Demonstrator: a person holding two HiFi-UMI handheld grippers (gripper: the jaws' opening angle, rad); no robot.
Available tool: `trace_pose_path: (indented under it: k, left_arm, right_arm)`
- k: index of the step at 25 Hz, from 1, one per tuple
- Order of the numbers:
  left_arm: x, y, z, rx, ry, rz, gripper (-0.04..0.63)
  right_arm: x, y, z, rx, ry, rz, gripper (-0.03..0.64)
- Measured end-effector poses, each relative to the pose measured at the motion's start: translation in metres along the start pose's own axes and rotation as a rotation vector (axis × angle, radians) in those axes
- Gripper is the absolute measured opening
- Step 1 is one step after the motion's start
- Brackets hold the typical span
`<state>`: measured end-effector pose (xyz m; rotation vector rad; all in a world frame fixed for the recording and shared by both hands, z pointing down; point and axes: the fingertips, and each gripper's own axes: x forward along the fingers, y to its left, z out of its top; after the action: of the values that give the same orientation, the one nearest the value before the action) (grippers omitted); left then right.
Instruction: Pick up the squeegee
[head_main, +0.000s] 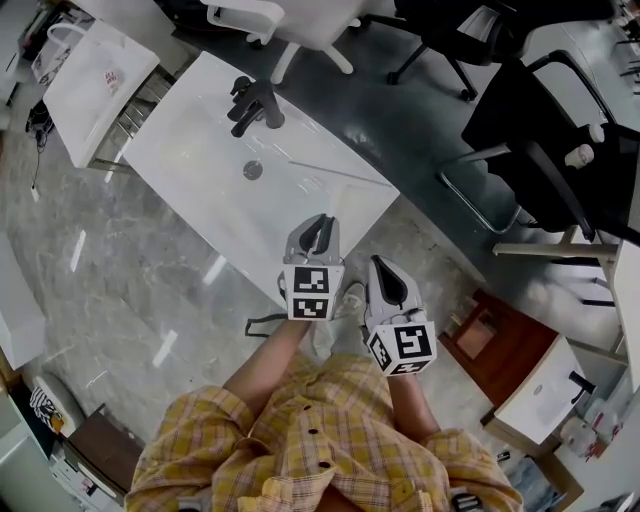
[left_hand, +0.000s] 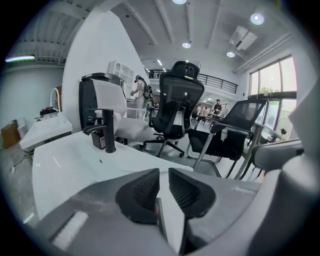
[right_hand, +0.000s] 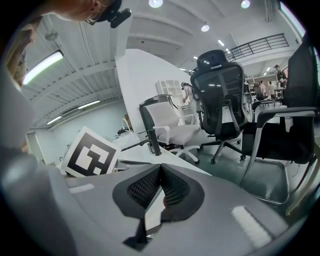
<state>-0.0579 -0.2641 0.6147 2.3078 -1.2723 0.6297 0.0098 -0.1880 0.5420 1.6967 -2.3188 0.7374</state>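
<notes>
Past the left gripper (head_main: 320, 222), faint thin strip (head_main: 335, 172) on white sink (head_main: 190, 150)

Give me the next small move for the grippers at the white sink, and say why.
Probably ease the left gripper forward over the sink toward the black faucet. Its jaws stand slightly apart with nothing between them, the right gripper is shut, and both hang at the sink's near edge. I cannot make out a squeegee.

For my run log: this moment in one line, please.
left gripper: open, empty | right gripper: shut, empty | both near white sink | squeegee: not made out
</notes>
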Motion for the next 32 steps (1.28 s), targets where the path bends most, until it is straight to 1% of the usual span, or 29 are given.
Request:
trace_pose_path:
  k: [5,8,13,17,22,28,32]
  left_arm:
    - [0.023,0.003,-0.003,0.006,0.031,-0.014,0.072]
    - [0.036,0.006,-0.007,0.012,0.054,-0.019,0.095]
    - [0.054,0.011,-0.013,0.019,0.084,-0.013,0.123]
    - [0.066,0.010,-0.021,0.020,0.110,-0.008,0.130]
    - [0.079,0.015,-0.036,0.001,0.152,0.040,0.130]
    - [0.094,0.019,-0.039,0.007,0.167,0.061,0.130]
    - [0.100,0.021,-0.041,-0.011,0.181,0.073,0.130]
  right_arm:
    - [0.008,-0.005,-0.005,0.012,0.019,-0.004,0.000]
    - [0.012,-0.007,-0.007,0.013,0.026,-0.004,-0.001]
    - [0.016,-0.010,-0.007,0.006,0.033,-0.001,-0.001]
    - [0.017,-0.014,-0.009,0.016,0.039,-0.005,-0.002]
    - [0.018,-0.018,-0.011,0.019,0.046,-0.009,0.000]
    - [0.019,-0.025,-0.015,0.027,0.055,-0.018,-0.002]
    - [0.019,-0.030,-0.016,0.035,0.057,-0.026,-0.001]
